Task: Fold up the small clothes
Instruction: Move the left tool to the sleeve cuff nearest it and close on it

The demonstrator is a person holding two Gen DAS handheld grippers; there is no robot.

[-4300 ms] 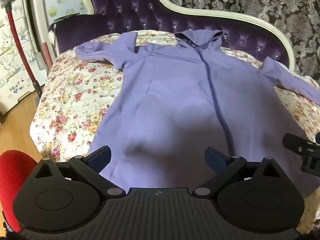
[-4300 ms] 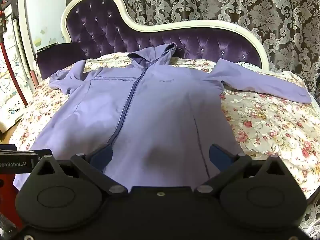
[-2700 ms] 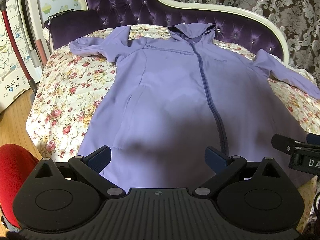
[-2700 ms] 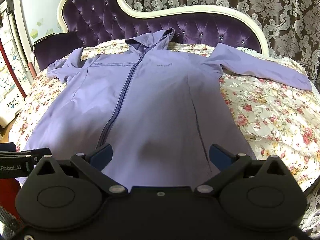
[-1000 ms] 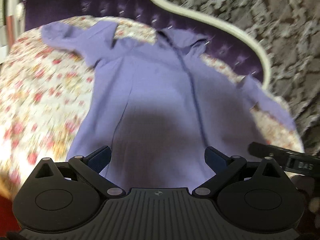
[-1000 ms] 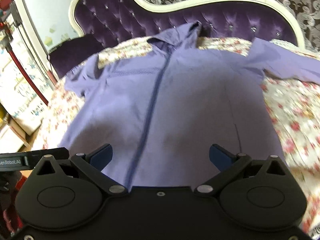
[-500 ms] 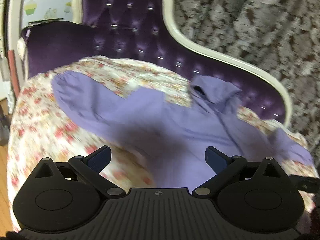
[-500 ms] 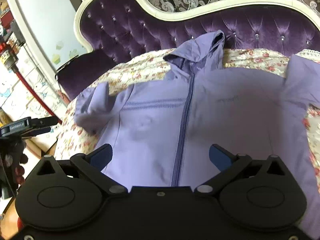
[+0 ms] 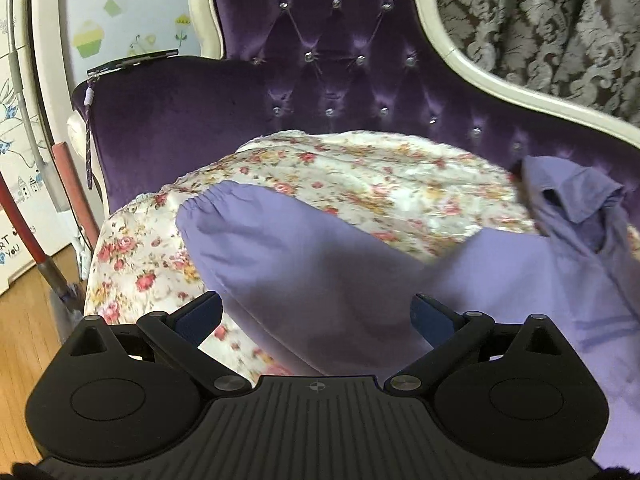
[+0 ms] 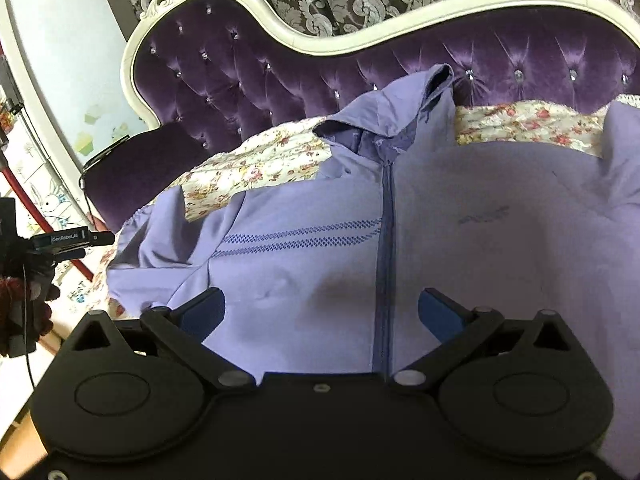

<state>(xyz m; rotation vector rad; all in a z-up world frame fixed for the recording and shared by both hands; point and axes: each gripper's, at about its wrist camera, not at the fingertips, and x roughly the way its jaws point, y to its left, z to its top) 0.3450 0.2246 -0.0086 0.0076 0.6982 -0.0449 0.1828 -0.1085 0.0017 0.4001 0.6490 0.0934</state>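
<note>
A lilac hooded zip jacket (image 10: pixel 460 248) lies flat, front up, on a floral bedspread (image 10: pixel 248 168), hood toward the purple headboard. In the left wrist view its left sleeve (image 9: pixel 304 264) runs out to an elastic cuff at the upper left. My left gripper (image 9: pixel 316 312) is open and empty, hovering just above that sleeve. My right gripper (image 10: pixel 322 308) is open and empty above the jacket's chest, close to the zip (image 10: pixel 386 240). The left gripper also shows at the left edge of the right wrist view (image 10: pixel 68 240).
A tufted purple headboard with a cream frame (image 10: pixel 320 44) stands behind the bed. A purple cushion or armrest (image 9: pixel 172 120) sits at the bed's left end. A red-handled pole (image 9: pixel 24 232) leans by the wall above a wooden floor (image 9: pixel 24 320).
Both grippers moved forward from the jacket's hem toward its top. The left one swung left over the left sleeve; the right one came up over the chest. Both stayed open.
</note>
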